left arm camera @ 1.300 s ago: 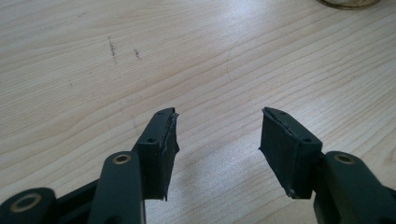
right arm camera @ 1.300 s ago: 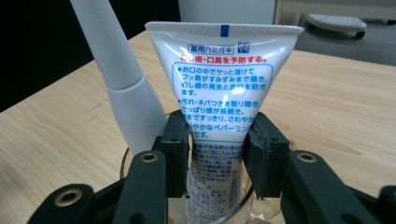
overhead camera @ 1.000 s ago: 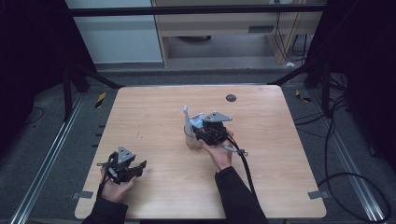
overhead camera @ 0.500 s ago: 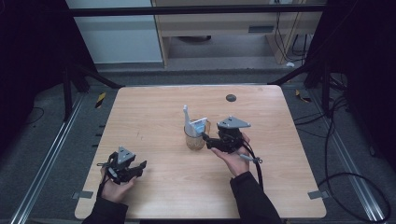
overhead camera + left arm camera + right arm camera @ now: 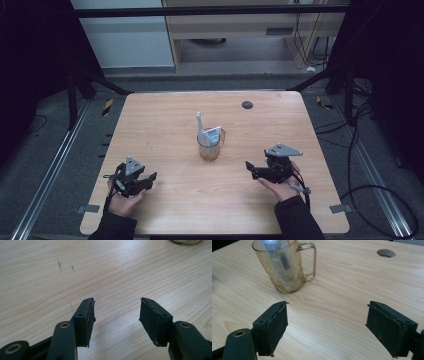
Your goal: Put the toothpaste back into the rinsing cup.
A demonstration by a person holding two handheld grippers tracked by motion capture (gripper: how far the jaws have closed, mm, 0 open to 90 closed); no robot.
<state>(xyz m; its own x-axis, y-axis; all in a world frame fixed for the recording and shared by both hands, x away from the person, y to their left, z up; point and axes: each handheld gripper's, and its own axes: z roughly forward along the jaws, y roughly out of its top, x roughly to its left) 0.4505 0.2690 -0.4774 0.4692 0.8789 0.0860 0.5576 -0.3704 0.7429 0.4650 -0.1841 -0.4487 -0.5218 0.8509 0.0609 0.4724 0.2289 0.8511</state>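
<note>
The person's right hand (image 5: pixel 284 186) lay palm-up near the right front part of the light wooden table (image 5: pixel 165 120), forearm coming in from the bottom edge in a dark sleeve. It cradled the right gripper (image 5: pixel 250 168), a black two-jaw tool with a grey three-cornered plate on top, pointed leftward across the table. Its jaws had just been opening and stood wide apart with nothing between them; in the right gripper view bare wood showed between the two black pads (image 5: pixel 274 325).

The clear amber-tinted glass mug with a handle (image 5: pixel 210 145) stood upright near the middle of the table, well apart from both grippers. A white toothpaste-like tube (image 5: pixel 210 136) and a slim white stick-like item (image 5: pixel 199 125) stood inside it, leaning against the rim. In the right gripper view the mug (image 5: pixel 284 267) sat beyond the left jaw, its handle turned toward the round dark hole in the tabletop (image 5: pixel 386 253).

The left hand (image 5: pixel 122 202) rested at the left front edge, holding the left gripper (image 5: pixel 145 181) level, angled rightward. Its jaws were also wide and empty over bare wood.
</note>
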